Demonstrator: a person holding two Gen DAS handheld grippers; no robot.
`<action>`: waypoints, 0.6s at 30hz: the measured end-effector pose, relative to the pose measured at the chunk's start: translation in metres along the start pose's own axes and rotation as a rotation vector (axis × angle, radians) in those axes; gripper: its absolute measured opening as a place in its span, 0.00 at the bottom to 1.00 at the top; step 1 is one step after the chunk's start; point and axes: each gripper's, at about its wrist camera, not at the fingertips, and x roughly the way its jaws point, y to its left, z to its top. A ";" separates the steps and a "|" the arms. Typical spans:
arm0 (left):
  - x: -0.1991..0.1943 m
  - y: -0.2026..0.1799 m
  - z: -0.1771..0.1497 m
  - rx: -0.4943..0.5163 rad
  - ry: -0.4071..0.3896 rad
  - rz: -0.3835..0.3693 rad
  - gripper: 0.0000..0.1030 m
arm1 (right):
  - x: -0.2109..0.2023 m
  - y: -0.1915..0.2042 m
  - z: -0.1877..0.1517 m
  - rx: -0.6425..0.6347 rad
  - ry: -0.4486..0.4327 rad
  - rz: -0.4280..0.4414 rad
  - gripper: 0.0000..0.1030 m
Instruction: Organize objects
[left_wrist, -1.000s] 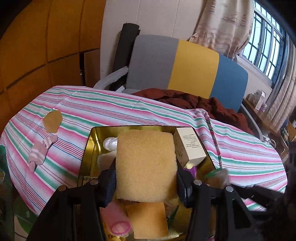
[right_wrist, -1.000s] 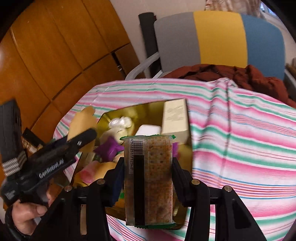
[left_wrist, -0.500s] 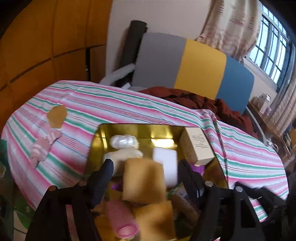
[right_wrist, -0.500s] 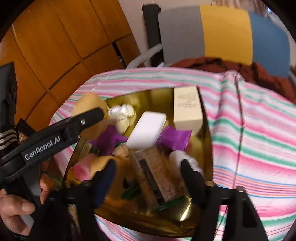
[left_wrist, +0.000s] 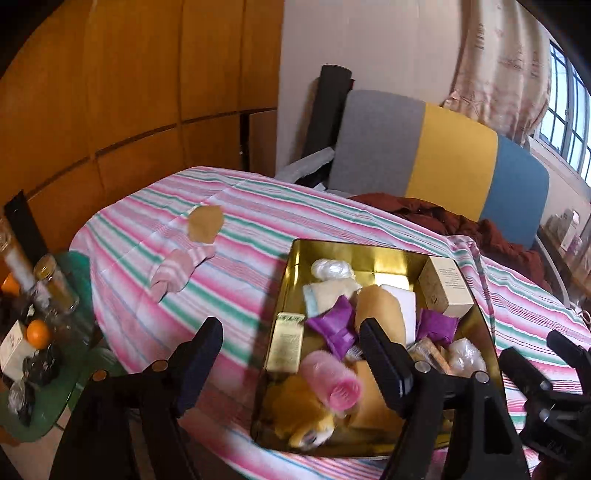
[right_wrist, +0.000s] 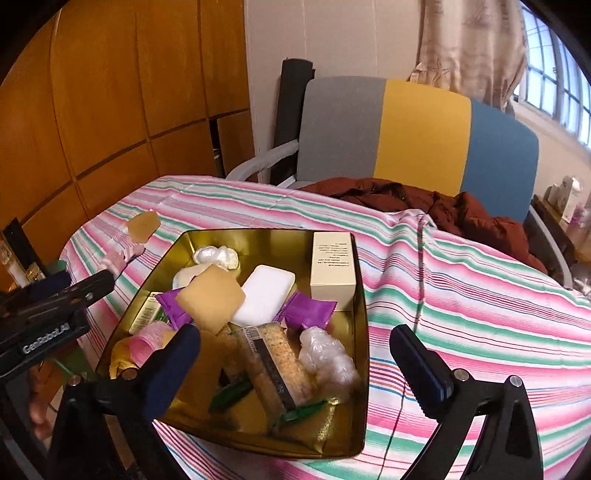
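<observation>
The left gripper is wide open and holds nothing. One of its fingers hangs over the near left part of the gold tin, and the other is out over the striped cloth to the left of the tin. The right gripper is wide open too, with nothing in it. It hangs over the near edge of the tin.

The tin sits on the striped cloth and is full of small things. At the near side of the tin lies a pink hair roller on a yellow soft toy. Beside them lies a long cracker pack with a barcode, and just right of it a clear crinkly bag. In the middle of the tin a tan sponge leans on the pile, with purple packets on both sides of it and a white bar just behind. A cream box stands at the far right side of the tin.

Left of the tin, on the cloth, lie a pink striped sock and a brown scrap. Far behind the tin a dark red coat lies on a grey, yellow and blue chair.
</observation>
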 end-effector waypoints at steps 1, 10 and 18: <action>-0.003 0.001 -0.002 0.005 -0.006 0.015 0.75 | -0.003 -0.001 -0.001 0.007 -0.008 -0.006 1.00; -0.016 -0.002 -0.017 0.009 -0.019 -0.024 0.62 | -0.021 -0.006 -0.011 0.054 -0.035 -0.012 1.00; -0.023 -0.020 -0.025 0.039 -0.039 -0.066 0.58 | -0.026 -0.007 -0.017 0.055 -0.034 -0.021 1.00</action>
